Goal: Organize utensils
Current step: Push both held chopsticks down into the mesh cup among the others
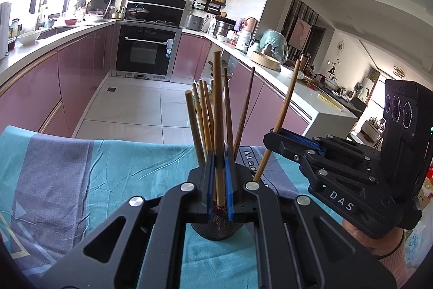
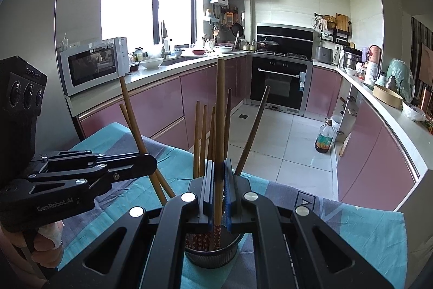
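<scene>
Both grippers are holding chopsticks over the cup (image 2: 211, 251), which is standing on a teal-and-grey cloth (image 1: 81, 169) covering the table. The left gripper (image 1: 219, 180) is clamped on one light wooden chopstick (image 1: 217, 110); the stick is standing nearly upright, its patterned red lower end reaching down into the cup. The right gripper (image 2: 219, 191) is likewise pinching a single upright chopstick (image 2: 220, 110), whose red-patterned tip is sitting inside the cup's rim. From the left wrist view the right gripper's stick is leaning, with its lower end pointing at the cup mouth; whether it is touching the bottom cannot be told. Several more chopsticks (image 1: 201, 115) are already standing in the cup, fanned out at loose angles — some light, a couple dark. Judged progress: well along. Most sticks appear to be collected, and no loose utensils are showing on the visible cloth, though the near part of the table is hidden behind the grippers. Likely left: letting go of these two sticks so they are dropping in with the rest, and withdrawing without tipping the cup — the sticks are leaning outward, so a snag on the way out seems the main risk. Behind: kitchen counters (image 2: 151, 75), an oven (image 2: 278, 80), a microwave (image 2: 92, 67).
</scene>
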